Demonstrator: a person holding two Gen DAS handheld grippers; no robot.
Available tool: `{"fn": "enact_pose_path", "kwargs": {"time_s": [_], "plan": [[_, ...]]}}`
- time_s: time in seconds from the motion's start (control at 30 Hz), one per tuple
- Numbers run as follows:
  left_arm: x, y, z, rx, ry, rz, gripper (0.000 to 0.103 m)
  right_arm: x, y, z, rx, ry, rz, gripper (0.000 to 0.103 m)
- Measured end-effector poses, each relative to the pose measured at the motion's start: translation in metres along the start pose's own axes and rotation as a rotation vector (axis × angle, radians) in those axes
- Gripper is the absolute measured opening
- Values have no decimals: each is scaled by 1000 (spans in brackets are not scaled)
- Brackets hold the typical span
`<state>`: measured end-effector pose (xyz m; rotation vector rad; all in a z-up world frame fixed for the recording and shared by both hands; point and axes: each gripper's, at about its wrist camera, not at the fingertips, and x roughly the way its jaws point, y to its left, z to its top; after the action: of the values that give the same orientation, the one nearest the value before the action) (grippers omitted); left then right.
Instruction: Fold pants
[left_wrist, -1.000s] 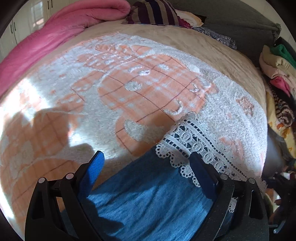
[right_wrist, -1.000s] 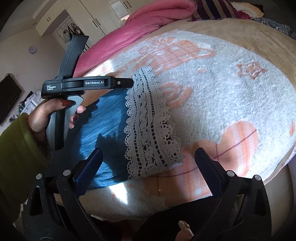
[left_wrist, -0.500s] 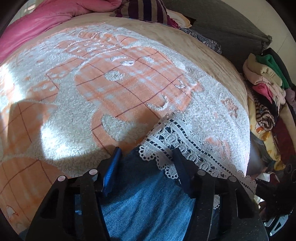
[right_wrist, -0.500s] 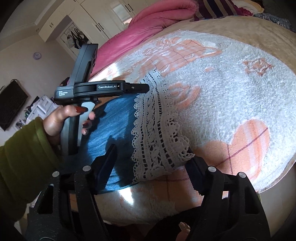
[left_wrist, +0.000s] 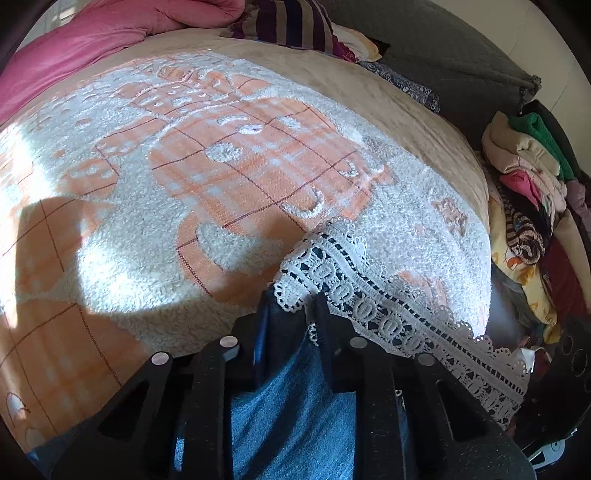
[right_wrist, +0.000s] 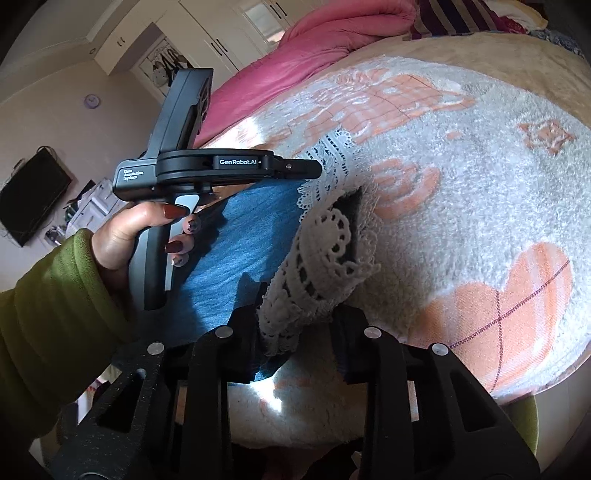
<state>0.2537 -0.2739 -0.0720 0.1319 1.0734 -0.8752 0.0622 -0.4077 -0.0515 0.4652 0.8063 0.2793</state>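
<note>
Blue denim pants with a white lace hem lie on a fluffy white and orange blanket on a bed. My left gripper is shut on the far corner of the hem. In the right wrist view the same pants show, and my right gripper is shut on the near corner of the lace hem, which is bunched and lifted off the blanket. The left gripper's body is seen from the side at the other hem corner.
A pink duvet and striped pillows lie at the bed's far end. A pile of clothes is stacked at the right. A dark grey headboard cushion is behind. The bed's near edge is under my right gripper.
Both grippers went from wide open to shut, each closing on a corner of the lace hem. The near hem corner has bunched up and risen off the blanket.
</note>
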Motion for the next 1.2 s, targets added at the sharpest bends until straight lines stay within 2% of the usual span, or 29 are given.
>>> {"fn": "enact_pose_path", "kwargs": {"time_s": [0.17, 0.4, 0.53, 0.67, 0.83, 0.97, 1.03, 1.07, 1.2], "plan": [[-17, 4, -3, -21, -52, -51, 15, -4, 20, 8, -80, -26, -4, 22], [-74, 19, -16, -71, -194, -111, 15, -11, 67, 14, -232, -53, 8, 22], [-108, 33, -33, -92, -272, -99, 15, -4, 103, 14, -340, -51, 28, 22], [-133, 53, -57, -126, -314, -76, 15, 16, 142, 7, -465, -13, 50, 22], [-148, 90, -99, -266, -306, 14, 16, 57, 174, -22, -596, 89, 38, 22], [-175, 113, -134, -386, -368, 33, 25, 80, 188, -48, -683, 163, 10, 22], [-193, 123, -152, -448, -416, 14, 37, 82, 192, -54, -720, 166, -5, 25], [-200, 126, -159, -476, -435, 0, 42, 82, 193, -55, -737, 163, -13, 26], [-212, 138, -184, -589, -483, -109, 52, 79, 198, -60, -787, 148, -44, 27]]}}
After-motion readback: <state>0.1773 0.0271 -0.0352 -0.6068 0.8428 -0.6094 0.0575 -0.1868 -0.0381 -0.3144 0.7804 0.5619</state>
